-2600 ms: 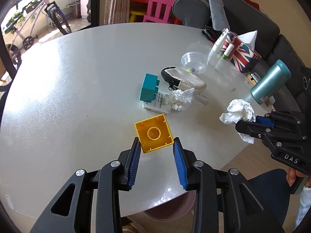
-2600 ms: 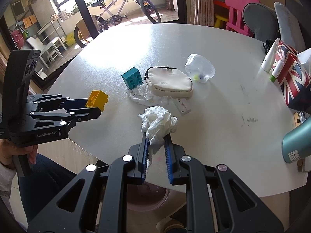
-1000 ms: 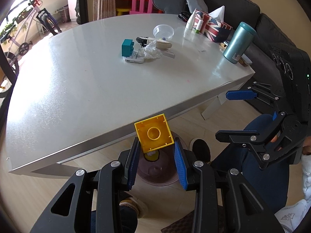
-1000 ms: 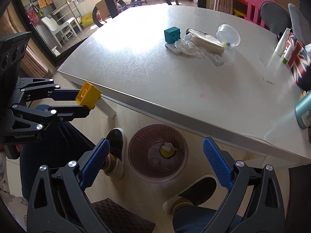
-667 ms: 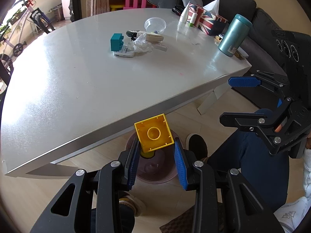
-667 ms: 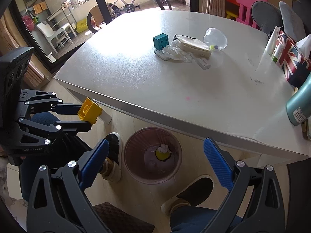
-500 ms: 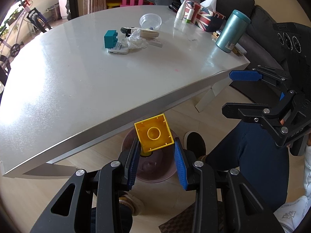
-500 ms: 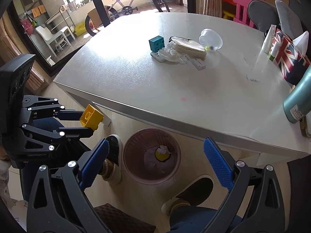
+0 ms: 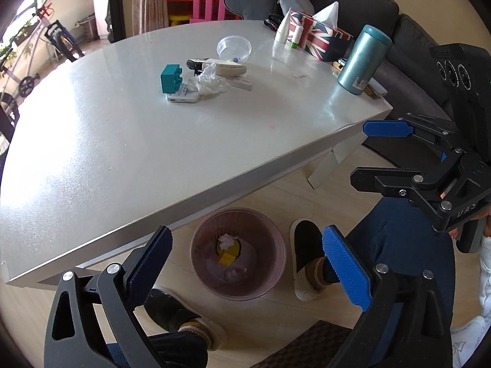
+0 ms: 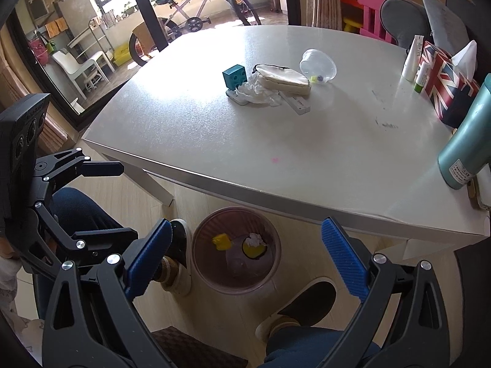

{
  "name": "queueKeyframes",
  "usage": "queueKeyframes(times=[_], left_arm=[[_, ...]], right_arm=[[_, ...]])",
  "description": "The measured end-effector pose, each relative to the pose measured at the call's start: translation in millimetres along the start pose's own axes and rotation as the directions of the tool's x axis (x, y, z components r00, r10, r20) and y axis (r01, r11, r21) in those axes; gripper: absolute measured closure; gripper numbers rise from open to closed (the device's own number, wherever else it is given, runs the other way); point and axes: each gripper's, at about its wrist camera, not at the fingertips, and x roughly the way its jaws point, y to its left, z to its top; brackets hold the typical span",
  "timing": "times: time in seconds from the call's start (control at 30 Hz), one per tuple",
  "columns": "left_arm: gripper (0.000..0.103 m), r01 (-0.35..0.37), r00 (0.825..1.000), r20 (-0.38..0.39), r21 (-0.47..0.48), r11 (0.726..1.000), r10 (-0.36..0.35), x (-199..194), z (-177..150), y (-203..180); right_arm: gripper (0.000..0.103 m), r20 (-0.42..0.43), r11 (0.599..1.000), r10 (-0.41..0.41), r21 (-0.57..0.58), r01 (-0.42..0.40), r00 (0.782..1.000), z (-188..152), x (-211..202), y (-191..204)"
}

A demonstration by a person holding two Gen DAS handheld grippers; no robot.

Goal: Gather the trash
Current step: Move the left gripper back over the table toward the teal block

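The yellow block (image 9: 226,258) lies in the bin (image 9: 276,271) under the worktop's (image 9: 129,141) near edge, beside 1 tissue wad (image 9: 227,239). Our left hand-held gripper (image 9: 247,271) is opening wide, nothing between its jaws; the right hand-held gripper (image 10: 244,262) gapes empty too. We risk dragging the pouch (image 10: 284,81) or teal block (image 10: 234,75) when grabbing the 1 wrapper (image 10: 259,92) mid-worktop.

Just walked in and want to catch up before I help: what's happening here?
A seated person holds two grippers above a pink waste bin beside the white table. The left gripper is opening, nothing between its jaws; a yellow block and crumpled tissue lie in the bin. The right gripper is open and empty. A teal block and crumpled plastic wrap remain on the table.
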Motion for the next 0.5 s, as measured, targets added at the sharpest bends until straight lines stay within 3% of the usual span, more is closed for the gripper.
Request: queueKeyframes(times=[0.5], left_arm=[[0.007,-0.074,0.997,0.020,-0.038,0.997,0.075,-9.9,3.9,10.6]], right_arm=[[0.007,0.014,1.000,0.002,0.005,-0.003,1.000,2.5,-3.2,0.2]])
